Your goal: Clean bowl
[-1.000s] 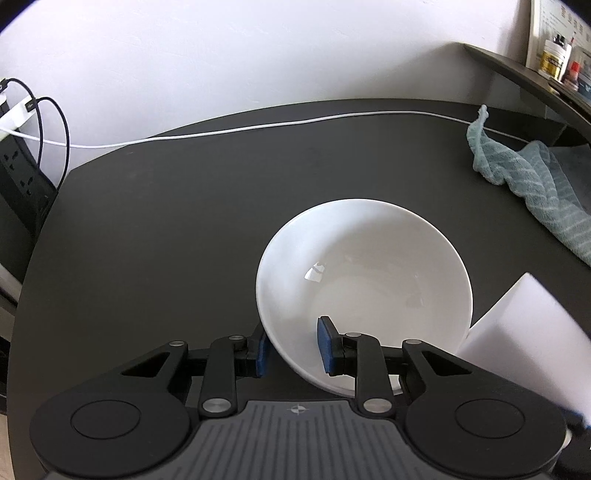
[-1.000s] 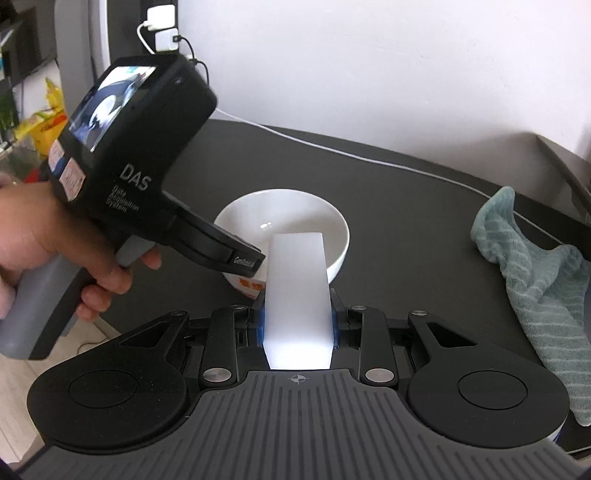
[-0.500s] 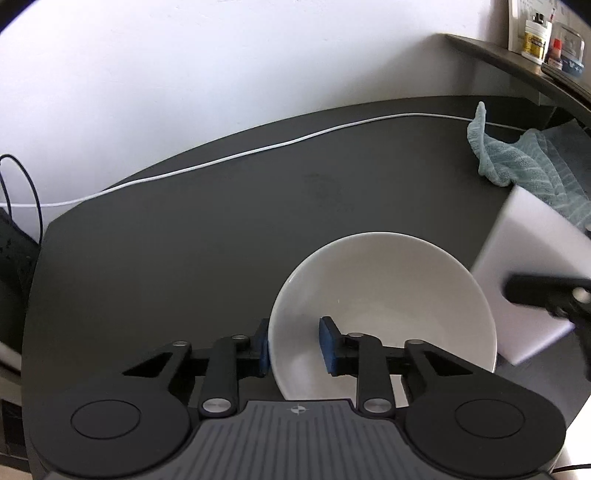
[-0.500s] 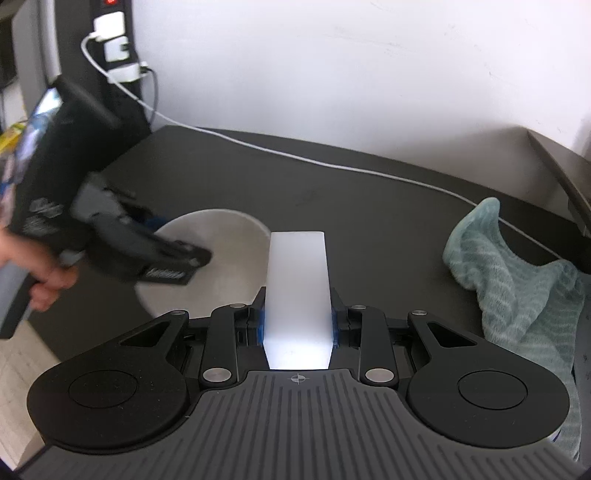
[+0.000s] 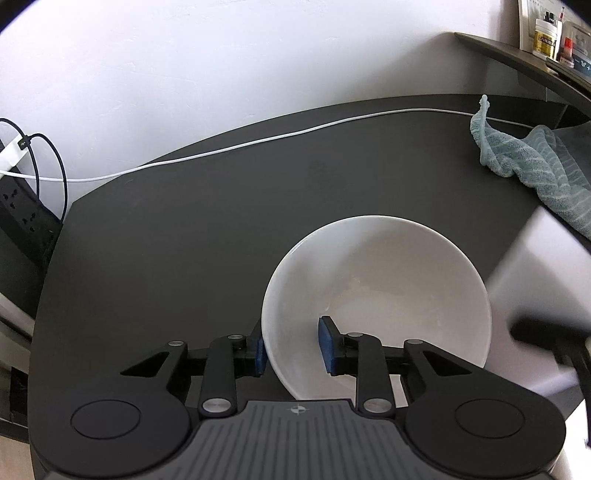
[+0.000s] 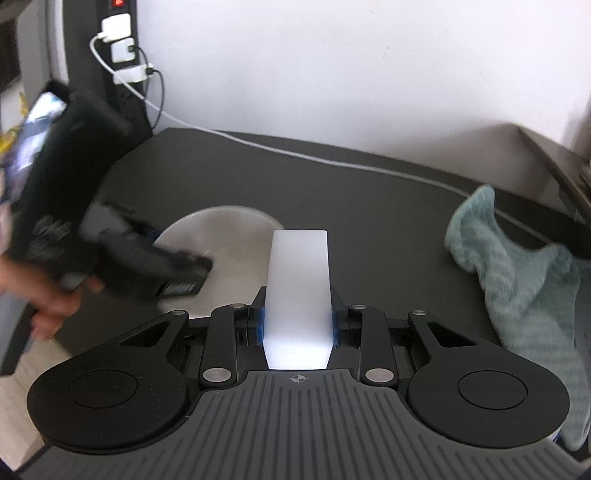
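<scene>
A white bowl (image 5: 380,291) stands on the dark table (image 5: 192,236). My left gripper (image 5: 291,343) is shut on the bowl's near-left rim, one pad outside, one inside. In the right wrist view the bowl (image 6: 236,236) lies left of centre, partly behind the blurred left gripper (image 6: 147,258). My right gripper (image 6: 297,325) is shut on a white sponge block (image 6: 298,288), held just right of the bowl. The sponge (image 5: 535,295) shows blurred at the right edge of the left wrist view.
A teal towel (image 6: 524,277) lies crumpled at the table's right, also in the left wrist view (image 5: 535,173). A white cable (image 5: 258,142) runs along the table's far edge. A black power strip (image 5: 22,214) stands at the left. A shelf with bottles (image 5: 546,33) is at the far right.
The left gripper has shifted with the bowl still in its grip. The sponge stays beside the bowl's right rim, a little lower in the left wrist view.
</scene>
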